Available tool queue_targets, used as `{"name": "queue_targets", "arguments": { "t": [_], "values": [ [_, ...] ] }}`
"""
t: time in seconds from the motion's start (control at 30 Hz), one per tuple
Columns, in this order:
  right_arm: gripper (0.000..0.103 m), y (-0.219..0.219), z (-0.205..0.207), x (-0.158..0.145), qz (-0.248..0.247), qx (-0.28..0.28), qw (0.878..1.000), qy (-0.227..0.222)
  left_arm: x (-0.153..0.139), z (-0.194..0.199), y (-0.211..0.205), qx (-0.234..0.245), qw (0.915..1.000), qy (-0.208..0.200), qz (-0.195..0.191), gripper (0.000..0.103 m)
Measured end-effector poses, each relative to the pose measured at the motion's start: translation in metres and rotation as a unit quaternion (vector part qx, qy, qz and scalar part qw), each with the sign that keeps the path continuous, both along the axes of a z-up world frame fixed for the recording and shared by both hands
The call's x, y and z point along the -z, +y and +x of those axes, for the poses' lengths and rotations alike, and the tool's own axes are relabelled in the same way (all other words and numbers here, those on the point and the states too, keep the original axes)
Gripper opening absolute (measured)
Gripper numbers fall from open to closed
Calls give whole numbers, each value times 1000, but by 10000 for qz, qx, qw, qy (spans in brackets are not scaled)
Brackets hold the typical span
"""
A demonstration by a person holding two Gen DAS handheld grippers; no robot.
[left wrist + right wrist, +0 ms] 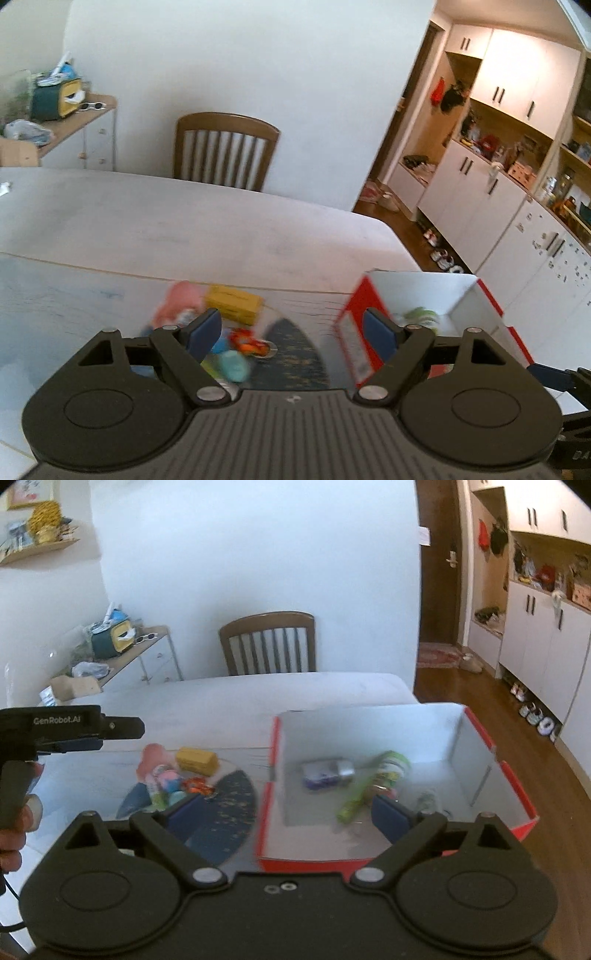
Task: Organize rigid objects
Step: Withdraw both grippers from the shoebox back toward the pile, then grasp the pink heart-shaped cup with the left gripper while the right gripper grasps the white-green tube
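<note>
Both grippers are spread wide with nothing between their blue pads. The left gripper (291,332) hangs above the table (184,221), over a small heap of toys; the right gripper (288,812) is just over the near wall of the red-and-white box (476,764), which sits on the table to the right of the heap.

Motion blur smears most of the small things. In the heap, a yellow block (196,760) is readable, with a pink figure (153,760) touching its left side and an orange piece (197,785) in front; the rest is a smear of teal and pink that cannot be told apart. A dark blue fan-shaped mat (229,805) lies under and beside them, partly hidden by the right gripper's left finger.

Inside the box lie a silver-and-purple toy car (327,773) and a green tube (354,801), the latter leaning against a blurred green-capped item; whatever sits behind the right pad is hidden
</note>
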State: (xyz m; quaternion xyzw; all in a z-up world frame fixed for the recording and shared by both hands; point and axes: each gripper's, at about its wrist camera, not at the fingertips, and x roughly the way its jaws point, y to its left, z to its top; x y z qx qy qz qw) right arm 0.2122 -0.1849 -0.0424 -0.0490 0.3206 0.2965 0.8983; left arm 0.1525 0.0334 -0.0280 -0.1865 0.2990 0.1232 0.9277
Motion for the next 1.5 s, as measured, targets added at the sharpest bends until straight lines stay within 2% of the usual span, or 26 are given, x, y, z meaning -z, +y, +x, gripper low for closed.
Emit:
{"name": "queue_targets", "arguments": {
  "t": [0.23, 0.43, 0.63, 0.87, 1.27, 1.5],
  "values": [
    [97, 45, -21, 3, -62, 31, 9999, 94, 14, -28, 44, -10, 9996, 141, 237, 84],
    [97, 78, -30, 7, -22, 100, 9998, 151, 28, -45, 82, -80, 9996, 234, 138, 84],
    [97, 103, -32, 14, -96, 3, 9998, 176, 38, -46, 106, -114, 9993, 278, 224, 84],
    [97, 134, -27, 32, -280, -265, 9983, 433, 55, -32, 124, 25, 9992, 380, 101, 84],
    [93, 178, -11, 73, -596, -813, 9924, 703, 87, 5, 143, 218, 9976, 638, 157, 84],
    [81, 199, -1, 96, -863, -1031, 9877, 801, 109, 35, 142, 482, 9945, 918, 114, 84]
  ]
}}
